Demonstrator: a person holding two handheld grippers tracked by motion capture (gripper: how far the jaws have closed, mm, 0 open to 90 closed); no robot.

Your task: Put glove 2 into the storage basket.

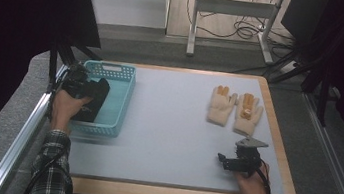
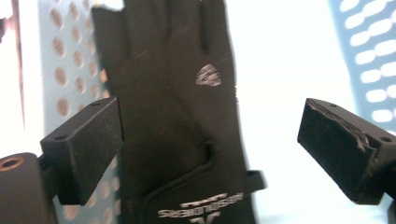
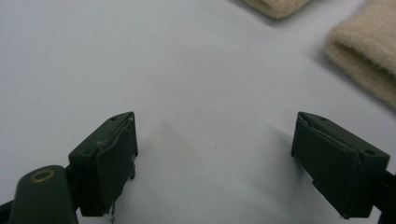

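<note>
Black glove: a black fabric glove with a small silver logo (image 2: pixel 187 126) lies in the teal perforated plastic basket (image 1: pixel 122 98) at the far left of the bench (image 1: pixel 169 142), its finger end pointing away from the left gripper.
Left gripper: the left gripper (image 1: pixel 78 84) hovers over the basket; its fingers (image 2: pixel 84 149) stand wide apart, with the glove below and between them but not pressed.
Right gripper: the right gripper (image 1: pixel 237 163) rests near the right front of the bench, fingers (image 3: pixel 105 163) spread with nothing but bare grey surface between them.
Cream gloves: a pair of cream knitted gloves with orange fingertips (image 1: pixel 234 110) lies flat at the far right, just beyond the right gripper.
Step in hand: judged to be dropping the black glove into the basket, with the cream pair next.
Risk, snag: soft fabric could catch on a rough pad as the left hand lifts and drag the glove out.
Risk, basket: a hand brushing the rim could shift the light basket.
Risk, cream pair: the two lie touching, so a pinch may take both, or only a loose cuff.
</note>
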